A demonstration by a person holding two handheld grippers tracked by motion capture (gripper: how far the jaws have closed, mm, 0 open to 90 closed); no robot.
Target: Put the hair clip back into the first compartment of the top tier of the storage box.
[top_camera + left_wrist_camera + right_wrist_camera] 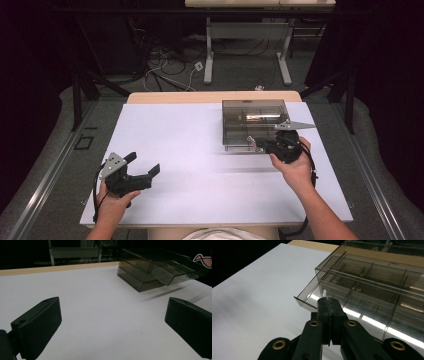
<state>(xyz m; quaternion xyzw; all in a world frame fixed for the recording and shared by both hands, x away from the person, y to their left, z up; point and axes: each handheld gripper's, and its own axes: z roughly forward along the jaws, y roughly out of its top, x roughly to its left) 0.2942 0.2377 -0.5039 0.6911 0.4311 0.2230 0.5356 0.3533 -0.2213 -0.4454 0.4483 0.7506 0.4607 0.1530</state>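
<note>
- While the right gripper point(328, 302) clamps the drawer point(352, 312) handle tab, this drawer stands partly out of the smoked plastic organizer point(254, 117).
- Left gripper point(145, 167), well left of organizer: jaws wide apart, empty.

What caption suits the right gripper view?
Hand-held gripper shut on the small tab of a smoky clear drawer, partly pulled out.

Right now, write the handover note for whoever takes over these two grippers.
Right gripper: shut on the small clear drawer tab, at the front of the smoky plastic drawer box.
Left gripper: open, holding nothing, at the near left of the white table.
Done: the lower drawer is pulled partway out and looks empty, though I can't be sure.
Left: probably finish the pull, then let go of the tab.
</note>
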